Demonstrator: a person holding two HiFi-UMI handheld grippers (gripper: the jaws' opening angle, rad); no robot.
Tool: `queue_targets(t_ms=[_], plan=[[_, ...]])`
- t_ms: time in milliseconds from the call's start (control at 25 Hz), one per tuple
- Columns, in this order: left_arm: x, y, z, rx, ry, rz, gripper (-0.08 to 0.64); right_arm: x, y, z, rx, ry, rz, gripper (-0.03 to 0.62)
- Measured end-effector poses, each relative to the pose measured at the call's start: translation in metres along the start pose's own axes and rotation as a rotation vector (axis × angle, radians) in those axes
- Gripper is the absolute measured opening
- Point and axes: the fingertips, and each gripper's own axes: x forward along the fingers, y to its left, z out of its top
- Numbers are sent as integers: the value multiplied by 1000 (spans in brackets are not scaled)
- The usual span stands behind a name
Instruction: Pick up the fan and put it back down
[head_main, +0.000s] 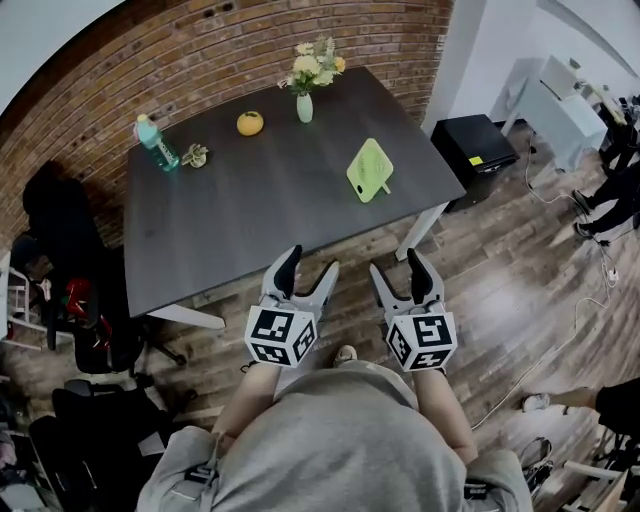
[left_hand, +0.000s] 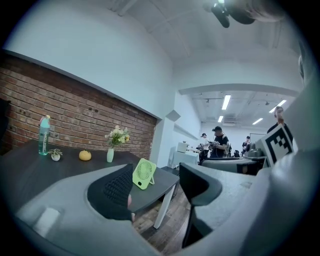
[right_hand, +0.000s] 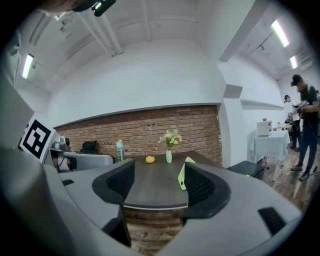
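A small light-green fan (head_main: 369, 170) stands upright on its kickstand at the right side of the dark table (head_main: 260, 215). It shows too in the left gripper view as the fan (left_hand: 144, 173), and in the right gripper view the fan (right_hand: 182, 176) is partly hidden behind the right jaw. My left gripper (head_main: 308, 271) and right gripper (head_main: 399, 268) hang side by side in front of the table's near edge, well short of the fan. Both stand open with nothing between their jaws.
On the far side of the table stand a teal bottle (head_main: 156, 143), a tiny potted plant (head_main: 195, 155), an orange fruit (head_main: 250, 123) and a vase of flowers (head_main: 310, 78). A brick wall backs the table. Black chairs (head_main: 75, 310) sit left, a black box (head_main: 476, 145) right.
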Motion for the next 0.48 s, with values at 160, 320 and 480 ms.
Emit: queue_targets(t_ms=[160,320,480], plan=[[26,5,3,-22,-6,29,287,20,-20,7,-6,-6,24,295],[48,11,3,-36,-9,49,287,39,-38,10,-9,-9,33,295],[67,14,2,-38,-3,60,287,55,-54,10,-1,-4,34,295]])
